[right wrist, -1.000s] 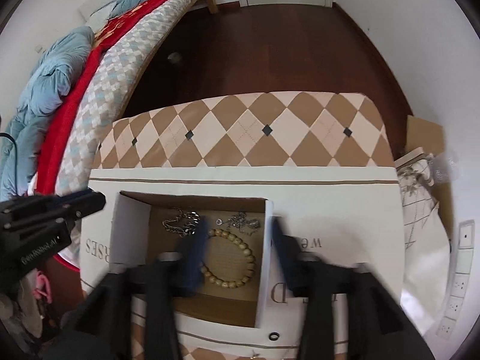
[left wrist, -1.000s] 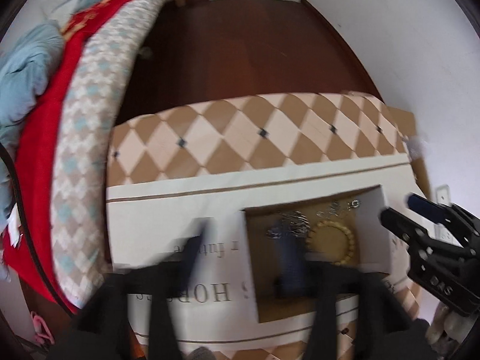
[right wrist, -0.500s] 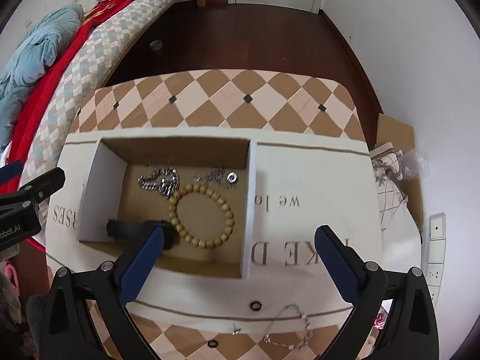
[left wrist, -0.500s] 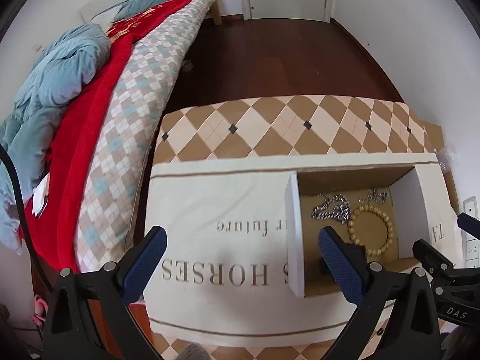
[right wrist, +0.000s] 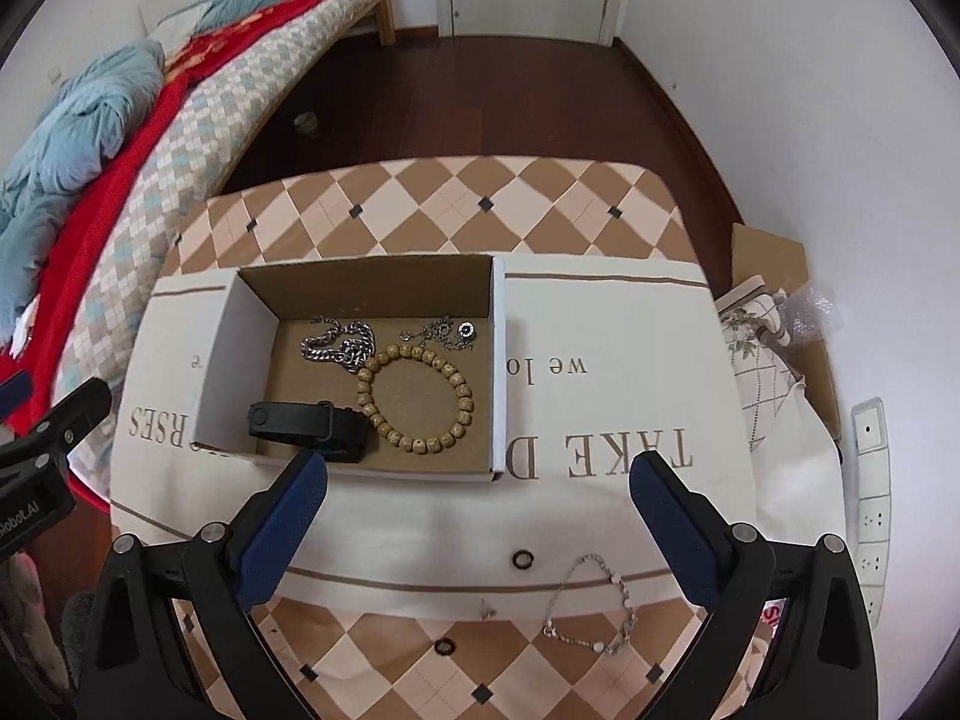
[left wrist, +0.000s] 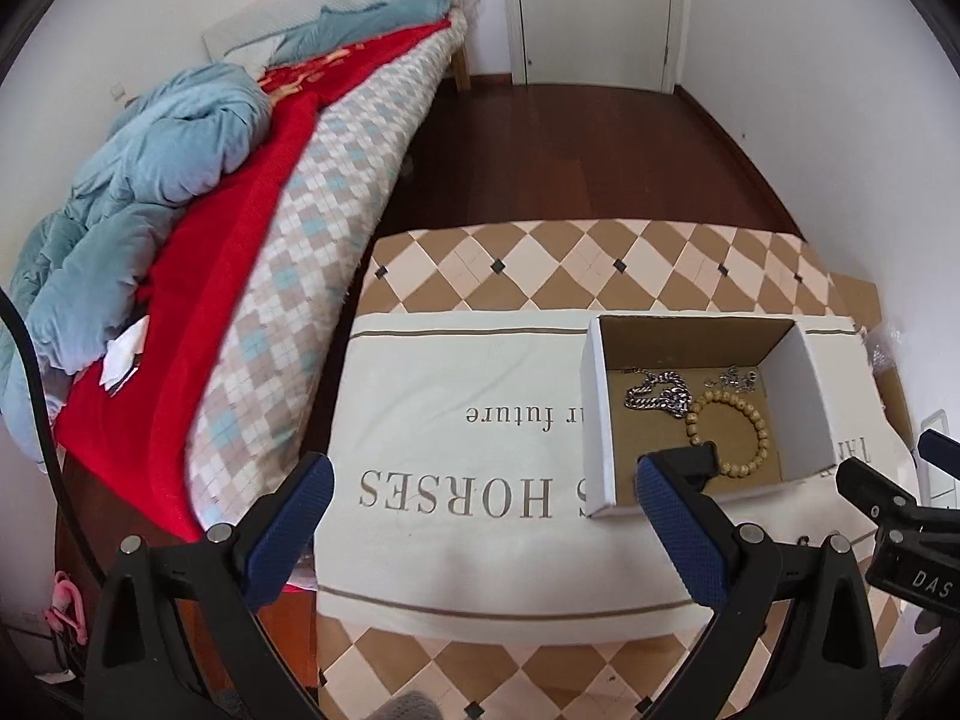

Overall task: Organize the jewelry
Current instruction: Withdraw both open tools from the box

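Open-topped box (right wrist: 501, 360) with walls all around, bare cloth (right wrist: 612, 420) free on its right side

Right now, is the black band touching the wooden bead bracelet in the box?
Touching. The right wrist view shows the black band with its end against the wooden bead bracelet, no gap visible.

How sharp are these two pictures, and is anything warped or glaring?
Left wrist view: sharp, with the fisheye bending the door frame and darkening the corners. Right wrist view: equally crisp, the bead bracelet and silver chain clear in the box; soft even daylight, no harsh glare.
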